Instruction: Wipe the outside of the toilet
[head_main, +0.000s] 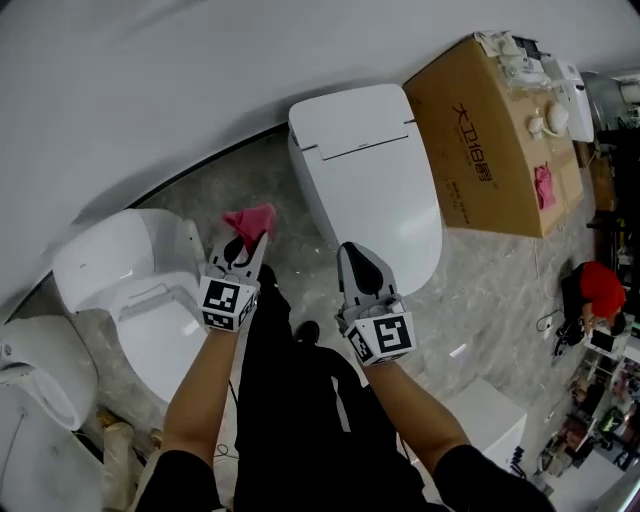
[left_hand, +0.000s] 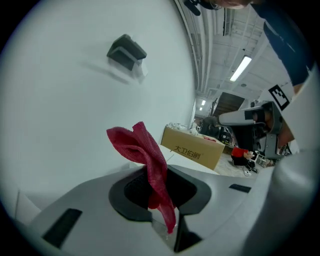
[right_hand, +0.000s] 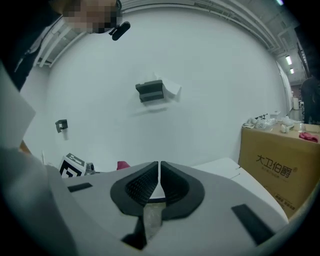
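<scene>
Pinching red cloth (left_hand: 146, 152), left tool (head_main: 252, 244).

The toilet (head_main: 372, 170) is showing a smooth, glossy white shell. The cloth (left_hand: 146, 155) is presenting a coarse, nubbly red weave. The left claw (left_hand: 157, 184) and right claw (right_hand: 159, 171) are wearing matt grey plastic bodies with ribbed black rubbery pads (right_hand: 141, 185). The cardboard box (head_main: 500, 135) is looking matt brown, and the floor (head_main: 480, 290) is gleaming like polished veined stone.
</scene>
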